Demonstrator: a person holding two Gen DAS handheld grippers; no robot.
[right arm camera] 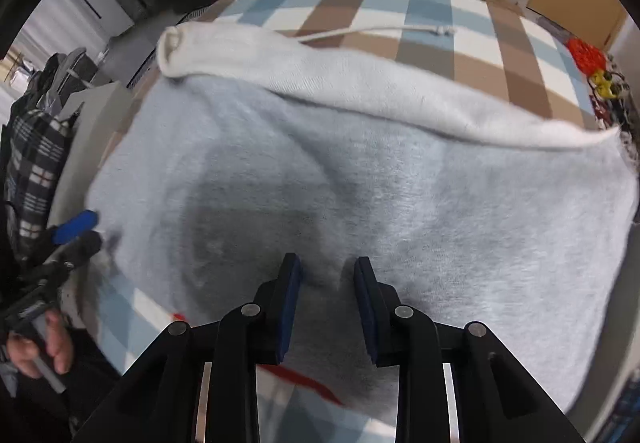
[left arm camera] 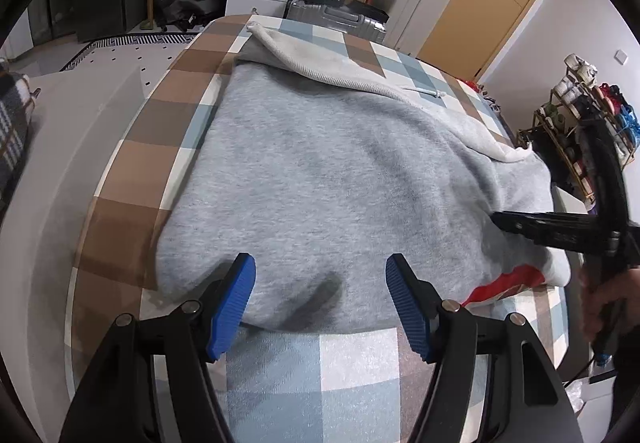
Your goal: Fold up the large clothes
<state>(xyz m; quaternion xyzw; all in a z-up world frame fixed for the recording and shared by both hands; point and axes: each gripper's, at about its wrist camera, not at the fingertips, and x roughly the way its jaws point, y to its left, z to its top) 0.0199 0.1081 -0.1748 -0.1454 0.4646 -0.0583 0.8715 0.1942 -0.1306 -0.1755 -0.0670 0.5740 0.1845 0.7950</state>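
While one grey hoodie (left arm camera: 320, 179) covers the checked bed (left arm camera: 132, 171), left gripper (left arm camera: 320, 299) gapes empty at its near hem; right gripper (right arm camera: 328, 307), nearly closed, holds nothing.

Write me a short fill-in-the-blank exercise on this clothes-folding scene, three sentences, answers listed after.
1. The grey hoodie lies on a blanket patterned in ____.
2. The pads of the left gripper are coloured ____.
3. The hoodie's white drawstring ends in a ____.

Missing words: checks; blue; knot
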